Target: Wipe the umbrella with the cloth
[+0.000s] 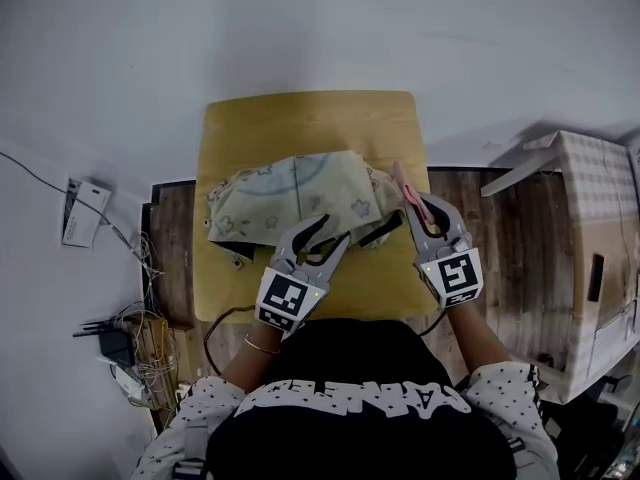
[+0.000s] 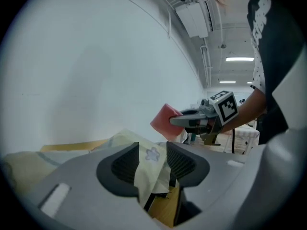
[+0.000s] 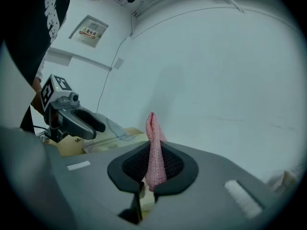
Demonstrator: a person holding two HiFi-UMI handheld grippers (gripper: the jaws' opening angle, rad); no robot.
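Pink cloth (image 3: 152, 128) is sitting clenched in right claw (image 3: 152, 169); left claw (image 2: 152, 163) is gaping, umbrella (image 1: 290, 198) fabric lying between its jaws.

Small wooden table (image 1: 230, 128) bears the collapsed pale umbrella (image 1: 290, 203)

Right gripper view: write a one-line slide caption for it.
Right gripper shut on the pink cloth, left gripper at the umbrella.

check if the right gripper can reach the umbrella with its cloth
Probably yes: the right gripper, jaws shut on the pink cloth, is right beside the umbrella, with nothing between them.
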